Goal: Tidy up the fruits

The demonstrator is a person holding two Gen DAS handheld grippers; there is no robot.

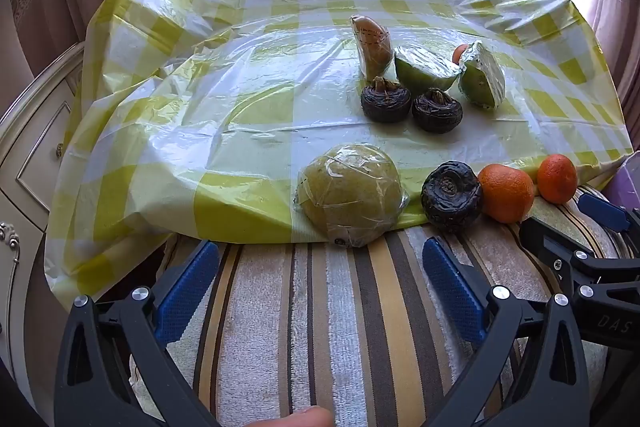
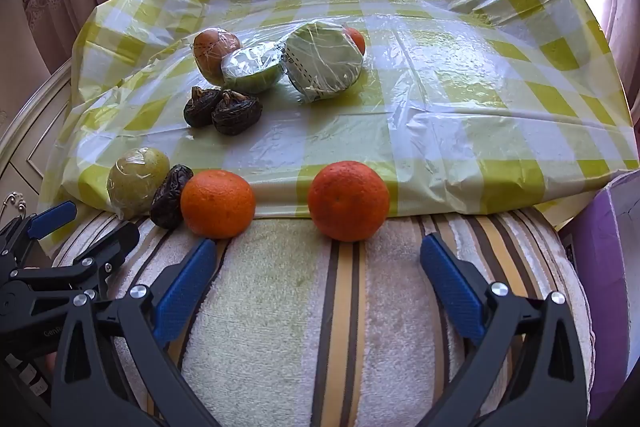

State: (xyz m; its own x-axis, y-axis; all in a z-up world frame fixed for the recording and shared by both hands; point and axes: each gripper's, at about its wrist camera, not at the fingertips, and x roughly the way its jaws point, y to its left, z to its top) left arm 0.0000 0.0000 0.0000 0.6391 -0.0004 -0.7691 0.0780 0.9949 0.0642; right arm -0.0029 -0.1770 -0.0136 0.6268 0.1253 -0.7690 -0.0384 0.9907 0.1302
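Both grippers hover over a striped towel (image 2: 280, 307) at the near edge of a checked plastic cloth (image 2: 460, 99). My left gripper (image 1: 320, 287) is open and empty, just short of a film-wrapped yellow-green fruit (image 1: 350, 195). To that fruit's right lie a dark wrinkled fruit (image 1: 451, 195) and two oranges (image 1: 506, 193) (image 1: 557, 178). My right gripper (image 2: 318, 283) is open and empty, facing the right-hand orange (image 2: 349, 201), with the other orange (image 2: 218, 203) to its left. Farther back sit two dark fruits (image 2: 236, 111), a wrapped brown fruit (image 2: 212, 51), two wrapped green halves (image 2: 324, 61) and a small orange (image 2: 356, 39).
A white cabinet (image 1: 32, 147) stands left of the table and a purple box (image 2: 600, 267) right of the towel. Curtains and a bright window close the back. The right half of the cloth (image 2: 500, 67) carries nothing. A fingertip (image 1: 296, 419) shows at the bottom edge.
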